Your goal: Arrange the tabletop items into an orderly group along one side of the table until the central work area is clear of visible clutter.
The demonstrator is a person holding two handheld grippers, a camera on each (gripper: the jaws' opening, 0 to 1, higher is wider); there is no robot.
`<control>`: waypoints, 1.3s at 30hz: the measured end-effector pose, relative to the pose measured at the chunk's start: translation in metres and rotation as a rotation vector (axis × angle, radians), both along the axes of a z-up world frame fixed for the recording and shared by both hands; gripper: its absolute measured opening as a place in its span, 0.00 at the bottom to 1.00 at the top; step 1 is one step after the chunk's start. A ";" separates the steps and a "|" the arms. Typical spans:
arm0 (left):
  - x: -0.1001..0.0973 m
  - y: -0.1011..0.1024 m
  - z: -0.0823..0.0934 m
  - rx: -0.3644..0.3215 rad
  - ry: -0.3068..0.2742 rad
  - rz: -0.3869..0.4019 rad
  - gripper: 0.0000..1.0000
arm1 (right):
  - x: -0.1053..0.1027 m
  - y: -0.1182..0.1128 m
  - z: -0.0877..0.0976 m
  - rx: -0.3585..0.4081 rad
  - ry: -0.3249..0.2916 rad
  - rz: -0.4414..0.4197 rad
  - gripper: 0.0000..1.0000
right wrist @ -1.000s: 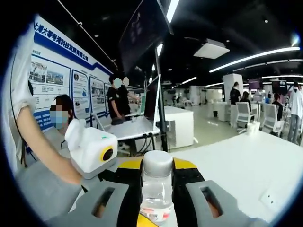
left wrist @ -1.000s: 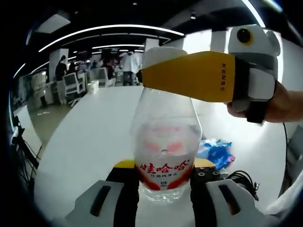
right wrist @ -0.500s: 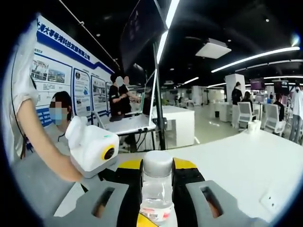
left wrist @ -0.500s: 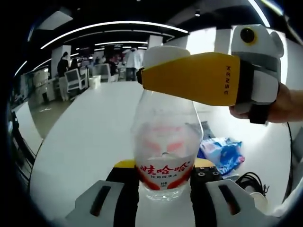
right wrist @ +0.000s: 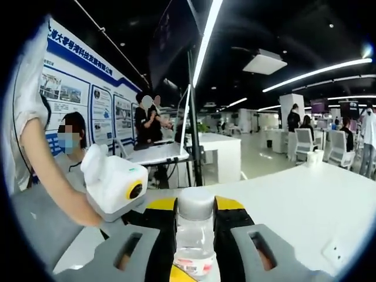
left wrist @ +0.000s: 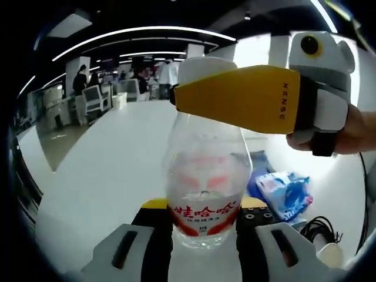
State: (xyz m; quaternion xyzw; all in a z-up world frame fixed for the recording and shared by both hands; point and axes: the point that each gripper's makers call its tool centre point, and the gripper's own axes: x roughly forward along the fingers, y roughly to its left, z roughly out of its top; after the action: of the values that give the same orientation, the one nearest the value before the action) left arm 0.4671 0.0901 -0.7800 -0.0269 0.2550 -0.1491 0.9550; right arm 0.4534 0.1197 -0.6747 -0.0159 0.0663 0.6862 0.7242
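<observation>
The water bottle (left wrist: 207, 182) hung above the white table (left wrist: 111, 170), left gripper (left wrist: 202, 232) clamped on its body, right gripper (right wrist: 195, 226) on its cap (best lowered level, together).

Clear glossy plastic bottle (left wrist: 205, 182)

Open-plan office or lab hall: white desks (right wrist: 305, 200), office chairs (right wrist: 338, 150), wall posters (right wrist: 76, 103), ceiling strip lights (left wrist: 141, 36)

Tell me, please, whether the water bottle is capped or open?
Capped: a white cap sits on the bottle, with the right gripper closed around it.
</observation>
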 end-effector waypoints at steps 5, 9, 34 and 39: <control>0.002 0.003 -0.001 0.002 -0.004 0.018 0.37 | 0.005 0.002 -0.003 -0.001 -0.003 0.008 0.19; 0.005 0.003 -0.005 -0.005 -0.003 0.020 0.37 | 0.005 0.003 -0.006 -0.012 -0.015 0.015 0.19; 0.012 0.002 -0.009 0.030 -0.093 0.067 0.38 | 0.009 0.000 -0.015 0.009 -0.073 0.070 0.19; 0.011 0.000 -0.009 0.043 -0.122 0.074 0.37 | 0.006 -0.005 -0.015 0.028 -0.068 0.071 0.19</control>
State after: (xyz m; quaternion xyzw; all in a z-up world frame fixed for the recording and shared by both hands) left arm 0.4783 0.0903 -0.7885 -0.0066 0.1984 -0.1095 0.9740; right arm 0.4598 0.1151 -0.6893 -0.0315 0.0314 0.7114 0.7014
